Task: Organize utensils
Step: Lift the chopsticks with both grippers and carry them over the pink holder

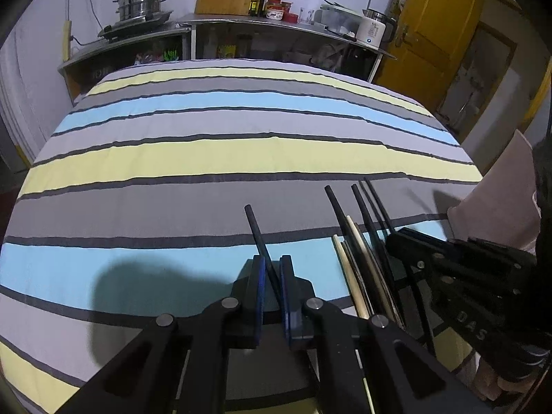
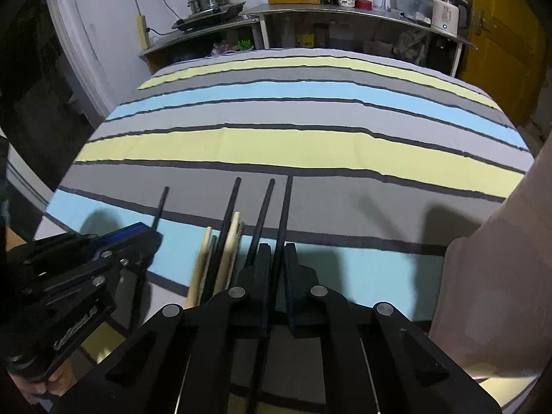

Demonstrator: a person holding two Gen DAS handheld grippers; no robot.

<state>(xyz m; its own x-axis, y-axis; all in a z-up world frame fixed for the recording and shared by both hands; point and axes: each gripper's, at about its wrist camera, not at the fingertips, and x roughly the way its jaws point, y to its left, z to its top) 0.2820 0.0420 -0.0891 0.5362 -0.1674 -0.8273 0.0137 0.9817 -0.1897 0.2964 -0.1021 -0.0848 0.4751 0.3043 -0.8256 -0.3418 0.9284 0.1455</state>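
My left gripper (image 1: 272, 269) is low in the left wrist view, its blue pads shut on one black chopstick (image 1: 257, 234) that sticks up and away over the cloth. To its right lies a loose bunch of black and pale wooden chopsticks (image 1: 358, 245). In the right wrist view my right gripper (image 2: 277, 253) is shut on another black chopstick (image 2: 284, 214), just right of the same bunch (image 2: 233, 238). The left gripper (image 2: 153, 238) shows at the left there, and the right gripper (image 1: 396, 239) shows at the right of the left wrist view. The two grippers flank the bunch.
A cloth with grey, blue and yellow stripes (image 1: 207, 155) covers the table. Behind it stands a metal counter with a steamer pot (image 1: 141, 0), bottles and a white kettle (image 1: 371, 27). A yellow door (image 1: 434, 17) is at the back right. A pinkish sleeve (image 2: 490, 258) rises on the right.
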